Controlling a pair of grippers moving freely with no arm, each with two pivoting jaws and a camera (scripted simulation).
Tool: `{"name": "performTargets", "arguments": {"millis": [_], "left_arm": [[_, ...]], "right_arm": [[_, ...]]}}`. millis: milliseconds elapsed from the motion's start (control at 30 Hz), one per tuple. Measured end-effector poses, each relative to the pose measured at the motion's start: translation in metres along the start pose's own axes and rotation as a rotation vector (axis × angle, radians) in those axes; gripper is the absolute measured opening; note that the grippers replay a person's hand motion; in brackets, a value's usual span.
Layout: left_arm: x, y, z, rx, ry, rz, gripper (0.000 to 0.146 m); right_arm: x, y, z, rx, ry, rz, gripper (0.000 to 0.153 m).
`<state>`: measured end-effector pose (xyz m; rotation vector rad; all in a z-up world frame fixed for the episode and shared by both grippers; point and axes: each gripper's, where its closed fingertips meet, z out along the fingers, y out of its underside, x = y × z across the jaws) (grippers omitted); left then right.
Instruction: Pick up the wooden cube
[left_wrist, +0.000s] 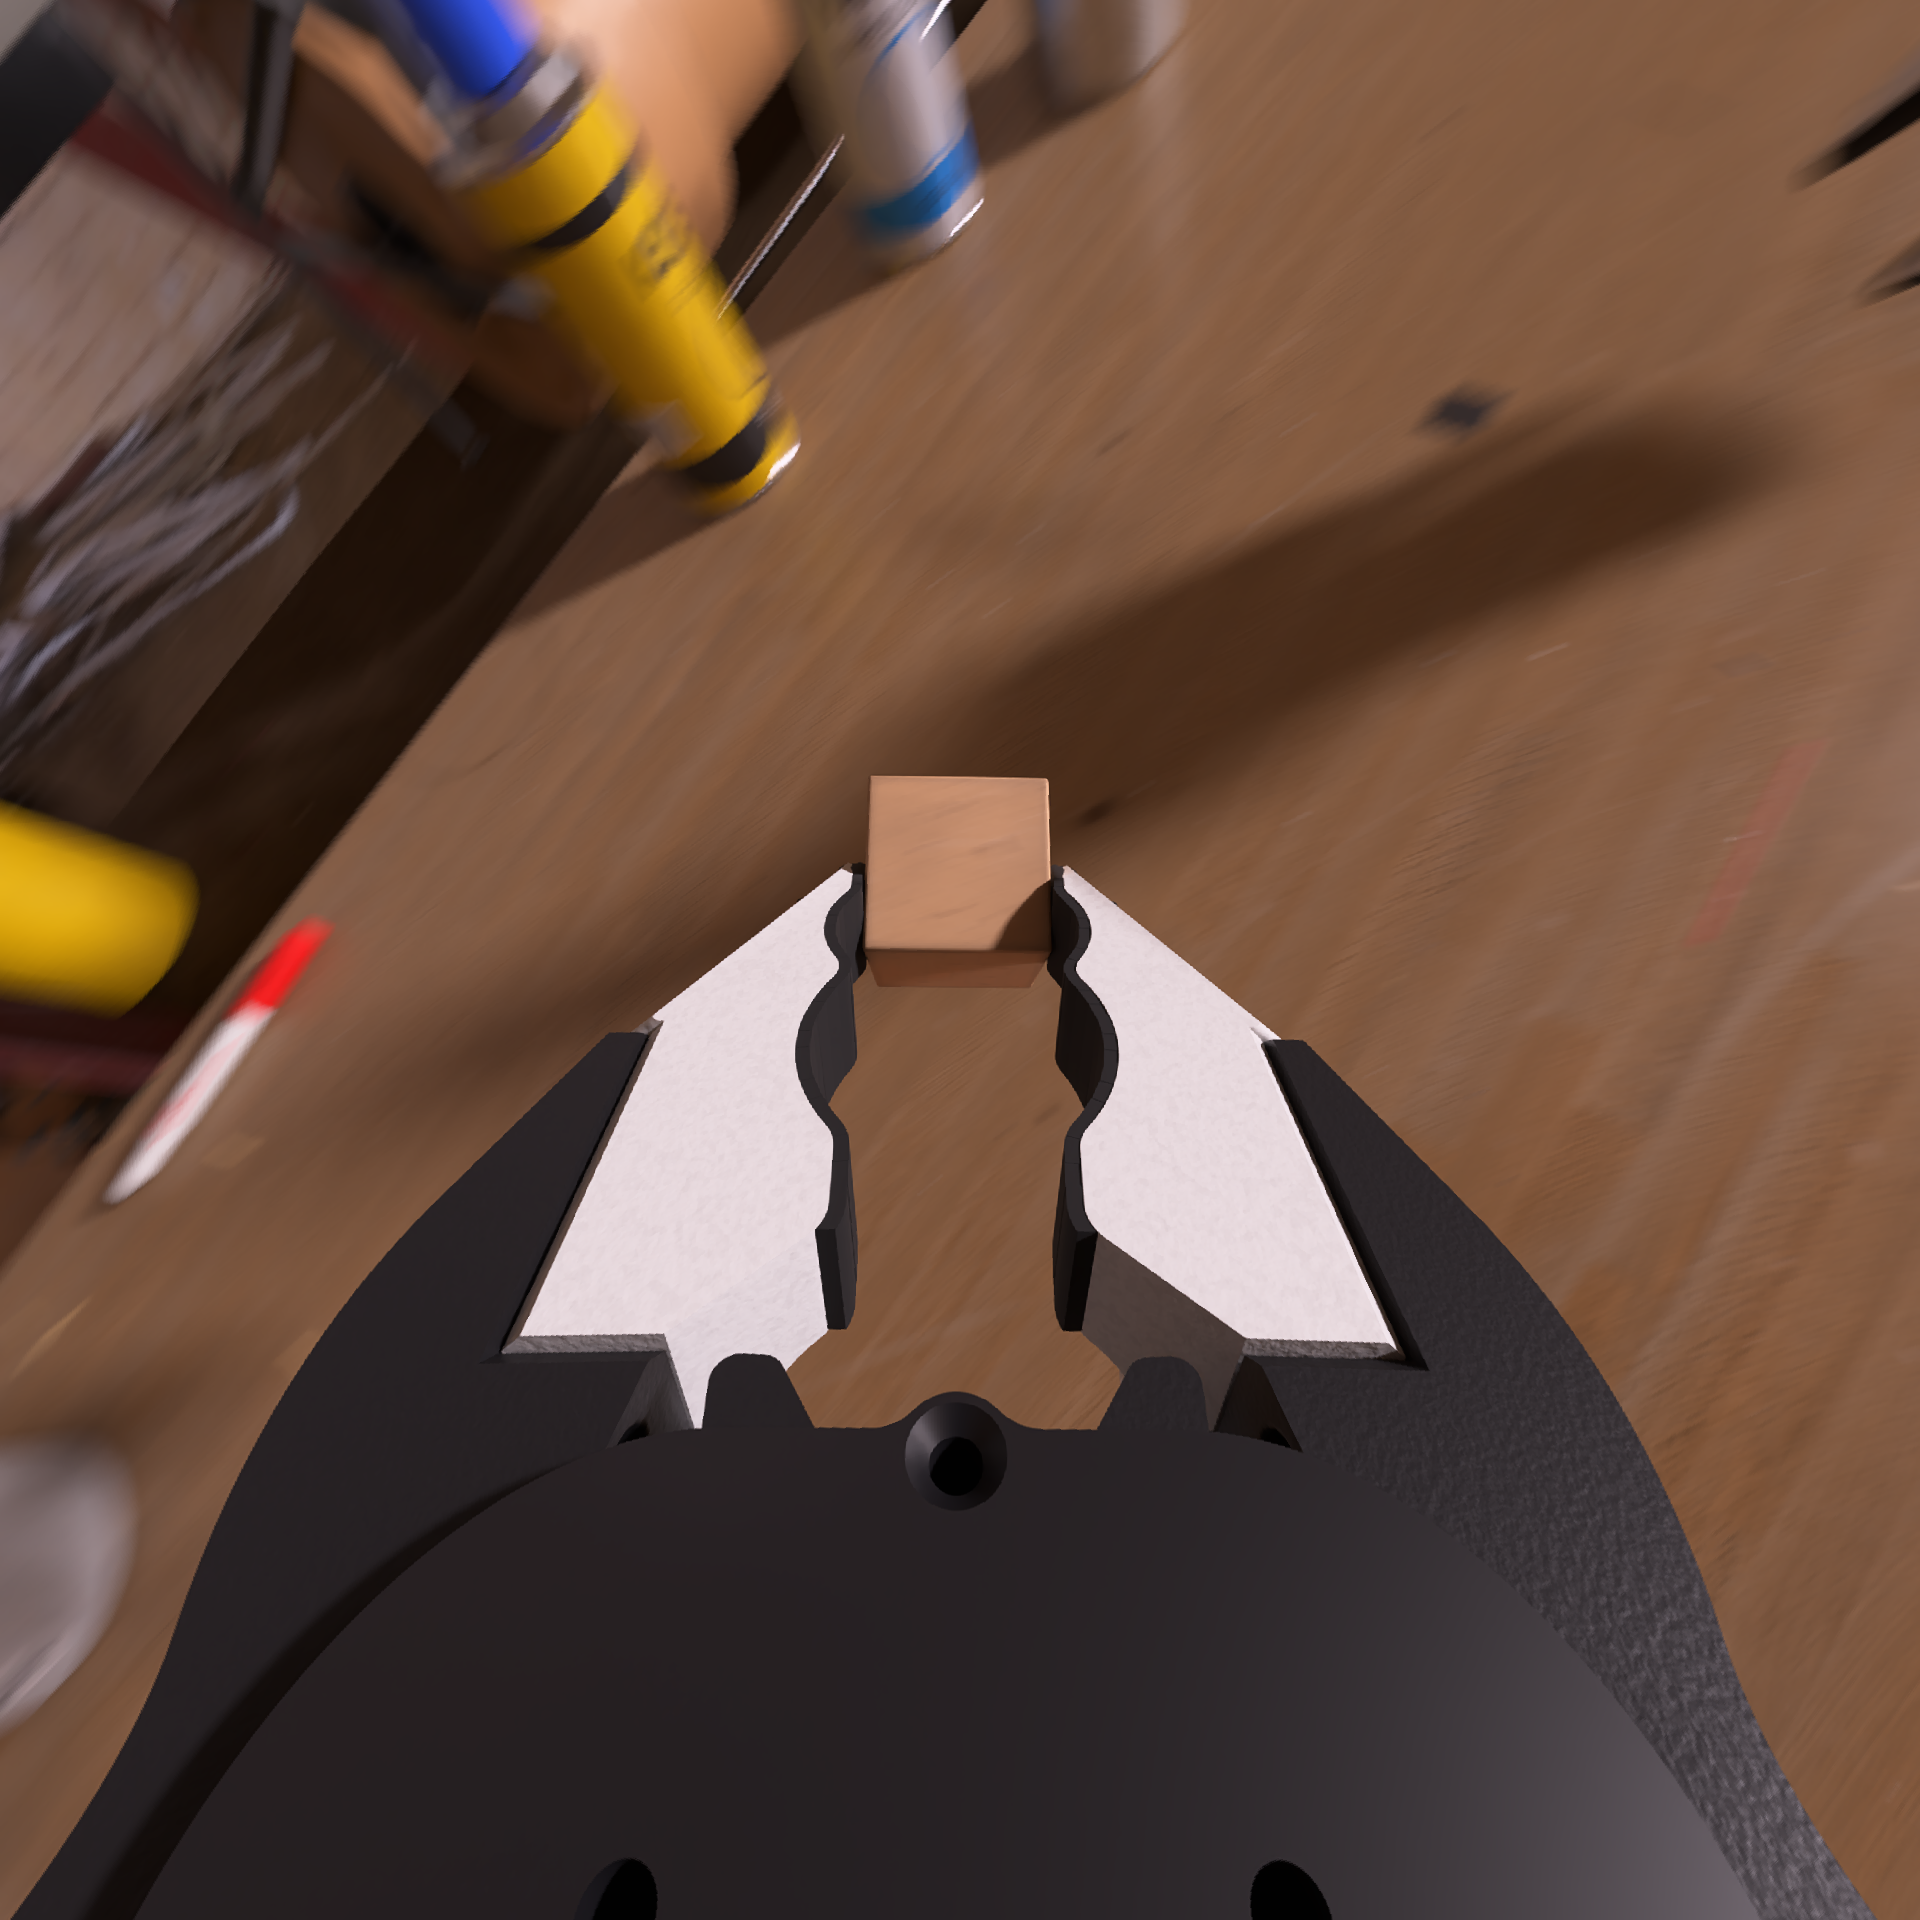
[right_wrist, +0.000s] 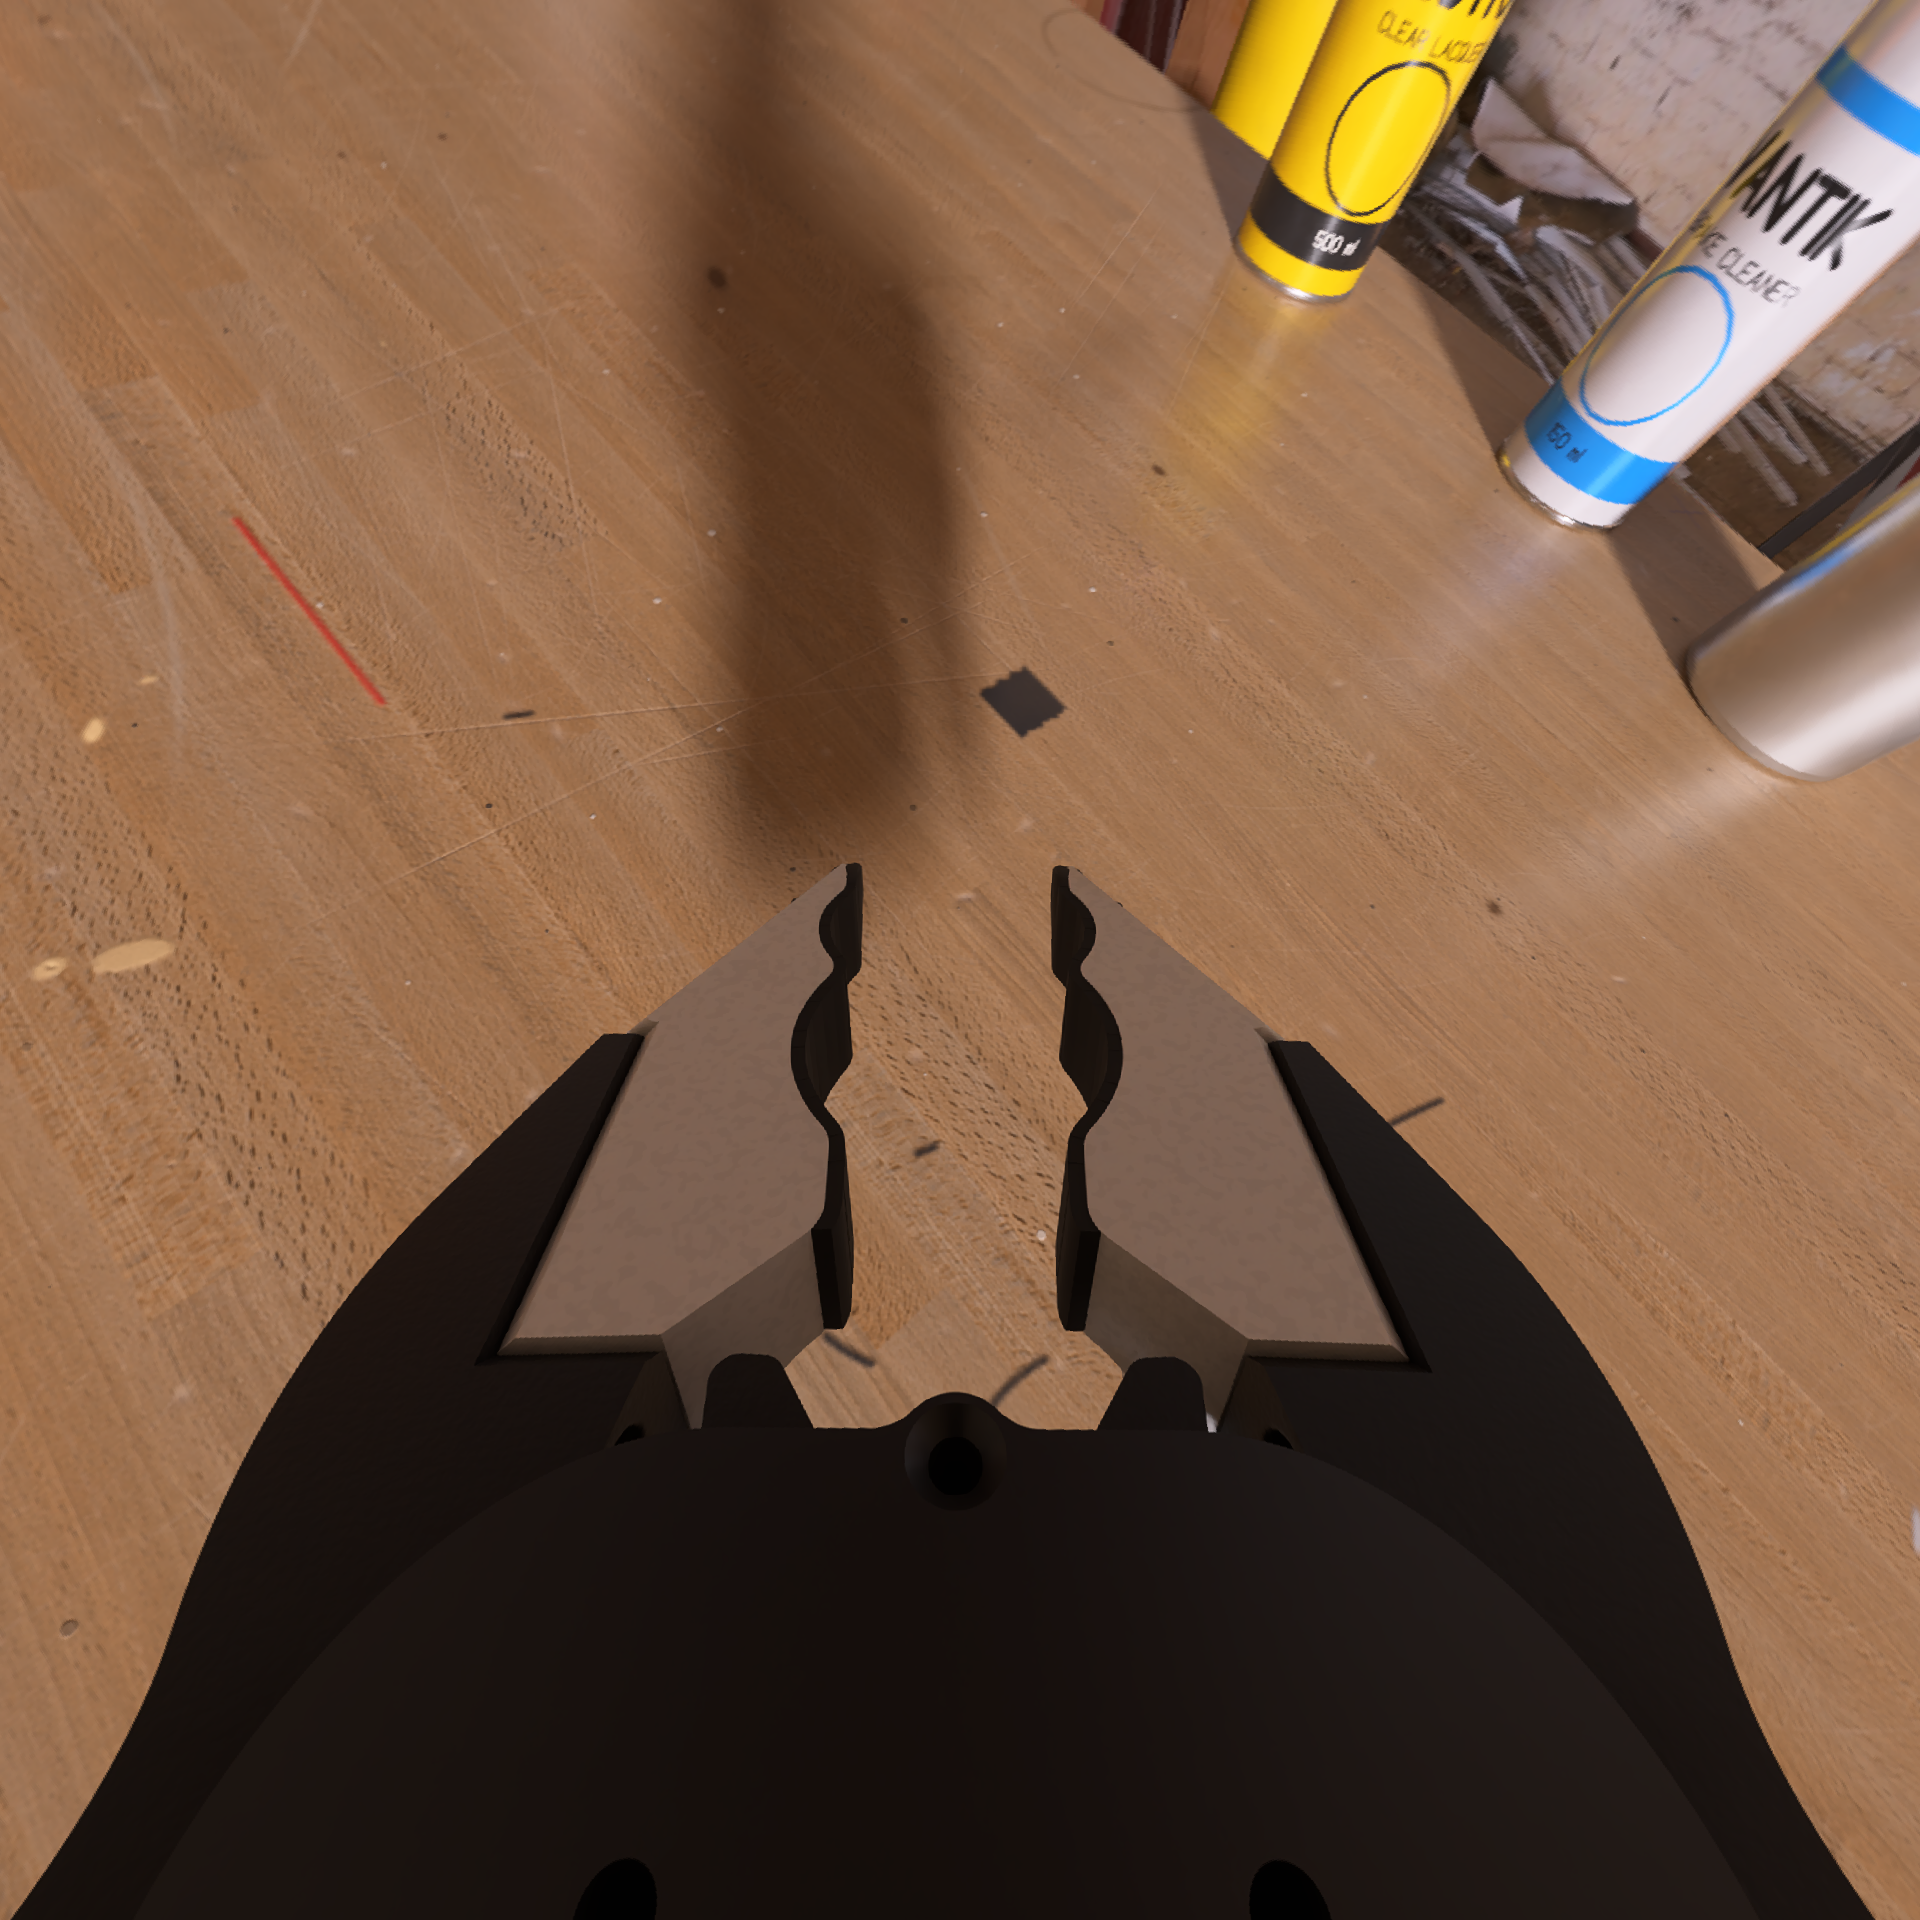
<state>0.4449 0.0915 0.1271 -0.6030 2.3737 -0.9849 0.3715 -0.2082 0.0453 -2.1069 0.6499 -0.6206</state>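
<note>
Wooden cube (left_wrist: 956, 883) pinched at left gripper (left_wrist: 956, 914) tips, apparently lifted; raise steadily. Right gripper (right_wrist: 956, 914) parted, empty.

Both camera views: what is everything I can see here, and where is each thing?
wooden cube: one, light brown, pinched between the left tool's fingertips
workbench: one, scratched brown wood, under everything
yellow cans: two, black band, far right edge
white can: one, blue bands, leaning at right
metal can: one, silvery, right edge
red-capped marker: one, white, left bench edge
left tool: one, black with white fingers, shut on the cube
right tool: one, black, open, empty
</note>
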Motion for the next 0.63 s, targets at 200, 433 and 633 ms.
{"name": "performTargets", "arguments": {"millis": [200,433,633], "left_arm": [[-0.09,0.076,0.0,-0.564,0.023,0.047,0.034],[-0.085,0.129,0.029,-0.765,0.195,0.049,0.034],[-0.08,0.146,0.03,-0.82,0.205,0.087,0.034]], "right_arm": [[0.005,-0.004,-0.005,0.038,0.01,0.03,0.034],[0.007,-0.004,-0.006,0.043,0.015,0.038,0.032],[0.006,-0.003,-0.005,0.035,0.013,0.028,0.032]]}}
